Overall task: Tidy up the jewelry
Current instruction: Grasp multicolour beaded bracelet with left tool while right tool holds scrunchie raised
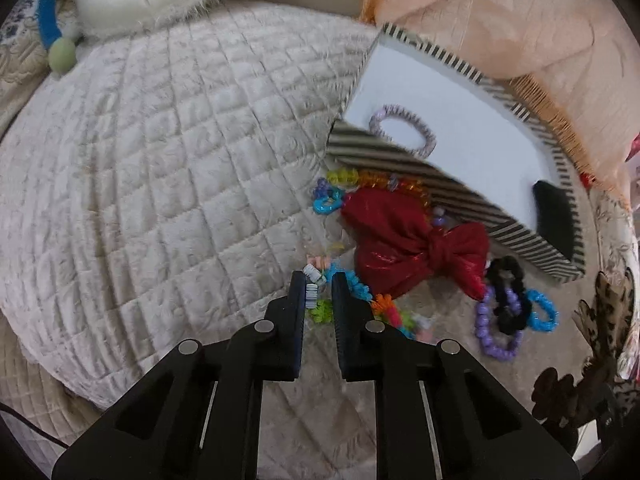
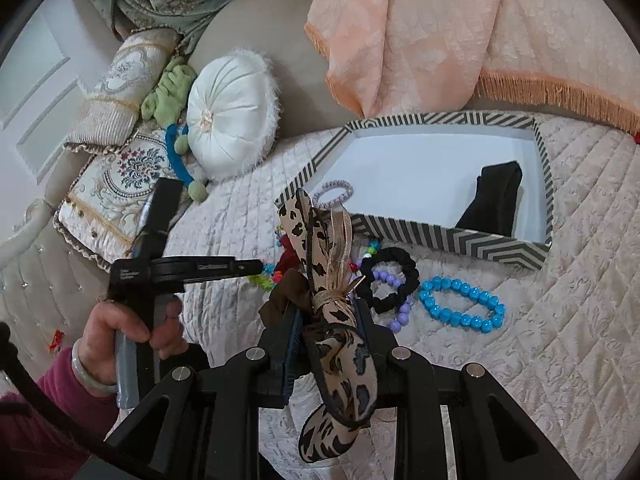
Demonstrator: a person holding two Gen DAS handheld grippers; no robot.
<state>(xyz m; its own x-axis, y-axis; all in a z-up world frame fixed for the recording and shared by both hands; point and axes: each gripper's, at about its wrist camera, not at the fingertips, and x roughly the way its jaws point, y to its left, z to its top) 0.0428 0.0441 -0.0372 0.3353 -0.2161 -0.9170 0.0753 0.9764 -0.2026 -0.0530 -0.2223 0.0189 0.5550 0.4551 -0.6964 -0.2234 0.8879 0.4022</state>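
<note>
A striped box with a white floor lies on the quilted bed. It holds a lilac bracelet and a black cloth. In front of it lie a red bow, a black scrunchie, a purple bead bracelet and a blue bead bracelet. My left gripper is nearly shut on a multicoloured bead bracelet. My right gripper is shut on a leopard-print bow, held above the bed.
A peach fringed blanket lies behind the box. A round white cushion, a green and blue plush toy and embroidered pillows sit at the left. The leopard bow also shows at the right edge of the left wrist view.
</note>
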